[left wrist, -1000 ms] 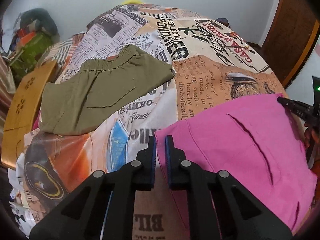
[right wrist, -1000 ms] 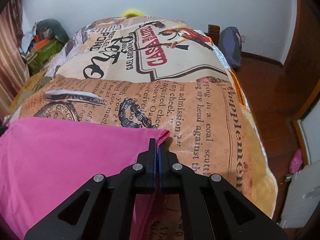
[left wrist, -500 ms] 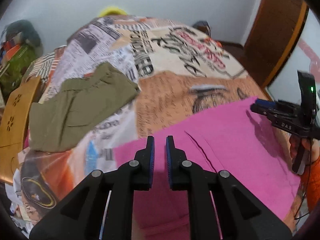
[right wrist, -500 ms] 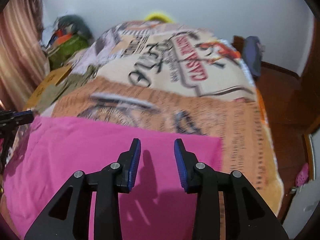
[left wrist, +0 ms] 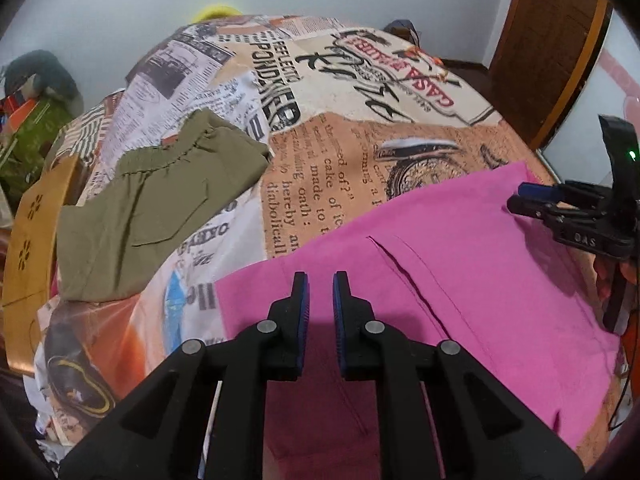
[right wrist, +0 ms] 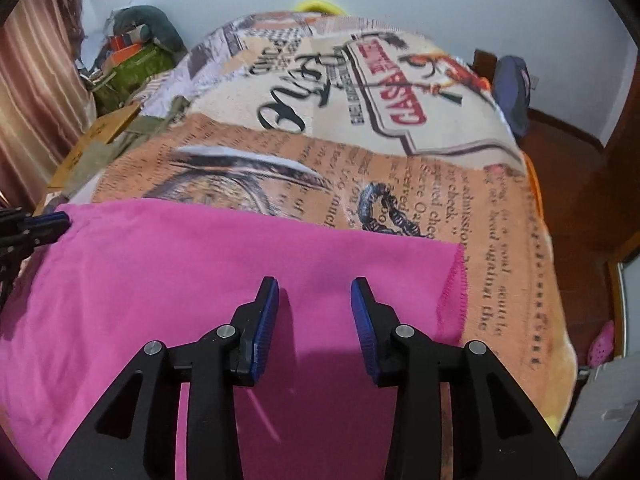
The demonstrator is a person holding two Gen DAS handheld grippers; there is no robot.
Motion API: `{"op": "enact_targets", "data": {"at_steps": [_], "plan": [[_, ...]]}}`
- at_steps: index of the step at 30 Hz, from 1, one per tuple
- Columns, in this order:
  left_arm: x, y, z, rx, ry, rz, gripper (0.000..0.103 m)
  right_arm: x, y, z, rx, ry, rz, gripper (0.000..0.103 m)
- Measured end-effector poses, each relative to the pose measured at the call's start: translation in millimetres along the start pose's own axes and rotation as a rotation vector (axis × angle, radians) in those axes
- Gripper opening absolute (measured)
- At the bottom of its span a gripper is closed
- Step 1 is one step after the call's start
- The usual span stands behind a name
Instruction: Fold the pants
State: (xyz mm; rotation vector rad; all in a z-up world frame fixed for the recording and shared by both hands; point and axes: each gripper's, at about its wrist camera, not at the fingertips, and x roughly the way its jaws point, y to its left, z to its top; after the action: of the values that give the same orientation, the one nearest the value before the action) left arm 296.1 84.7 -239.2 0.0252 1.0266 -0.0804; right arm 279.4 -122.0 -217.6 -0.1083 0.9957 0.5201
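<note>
Both wrist views look forward along my claws, close above the bed [left wrist: 400, 152] near its near edge; both share pink pants [right wrist: 200, 272].

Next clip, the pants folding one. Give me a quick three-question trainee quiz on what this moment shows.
1. True or false: the right tool is clamped on the pink pants.
2. Which garment lies beyond the left tool, to its left? A) green pants B) a white shirt C) blue jeans
3. Fill in: both garments lie on a printed ____.

Key: 1 false, its jaws are open above the cloth; 2 A; 3 blanket.
</note>
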Motion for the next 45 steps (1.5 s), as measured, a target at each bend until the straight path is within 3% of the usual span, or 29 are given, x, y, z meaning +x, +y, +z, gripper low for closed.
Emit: {"op": "enact_targets", "data": {"at_steps": [8, 16, 20, 28, 33, 36, 45], "plan": [[-79, 4, -11, -0.034, -0.143, 0.041, 0.047, -79, 25, -4, -0.041, -0.132, -0.012, 0.038], [-158, 1, -37, -0.075, -0.276, 0.047, 0.06, -151, 64, -17, -0.079, -0.275, 0.0, 0.042], [-179, -5, -60, -0.078, -0.306, 0.047, 0.069, -166, 82, -31, -0.101, -0.309, 0.012, 0.044], [-177, -14, -104, -0.122, -0.239, -0.022, 0.072, -166, 114, -64, -0.115, -0.305, 0.053, 0.049], [-161, -17, -128, -0.158, -0.17, -0.062, 0.072, -140, 124, -85, -0.067, -0.241, 0.121, 0.049], [-151, -20, -138, -0.171, -0.137, -0.078, 0.072, -127, 126, -93, -0.059, -0.209, 0.108, 0.049], [-114, -30, -153, -0.257, -0.022, -0.226, 0.072, -103, 116, -100, -0.031, -0.174, 0.07, 0.049]]}}
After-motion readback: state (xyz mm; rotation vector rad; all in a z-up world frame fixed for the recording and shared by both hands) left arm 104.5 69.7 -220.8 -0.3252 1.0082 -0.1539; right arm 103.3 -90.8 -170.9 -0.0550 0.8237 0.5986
